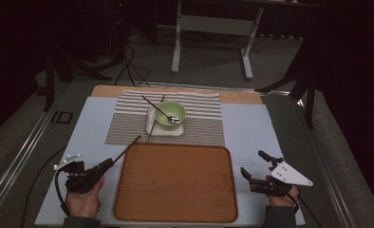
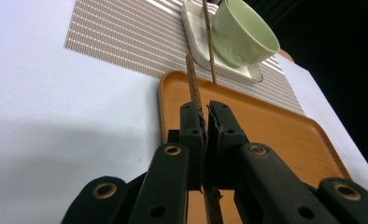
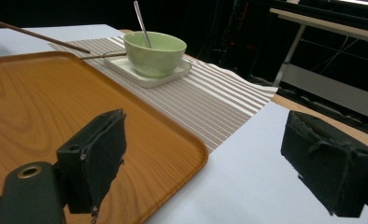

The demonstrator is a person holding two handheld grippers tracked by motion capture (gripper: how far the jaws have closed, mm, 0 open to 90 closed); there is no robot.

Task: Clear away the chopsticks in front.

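Observation:
My left gripper (image 1: 108, 164) is at the tray's left edge, shut on a dark wooden chopstick (image 1: 127, 149) that points up and right toward the placemat. In the left gripper view the jaws (image 2: 205, 114) pinch the chopstick (image 2: 193, 84) near its lower end. A second chopstick (image 1: 155, 118) leans on the white square plate (image 1: 163, 129). On the plate stands a green bowl (image 1: 170, 115) with a metal spoon (image 1: 156, 108) in it. My right gripper (image 1: 252, 162) is open to the right of the tray, with nothing between its pads (image 3: 94, 154).
A wooden tray (image 1: 175, 180) lies bare at the table's near middle. A striped placemat (image 1: 128, 123) sits behind it under the plate. The pale blue table cover (image 1: 251, 128) borders both. A desk frame (image 1: 211, 23) stands on the floor beyond.

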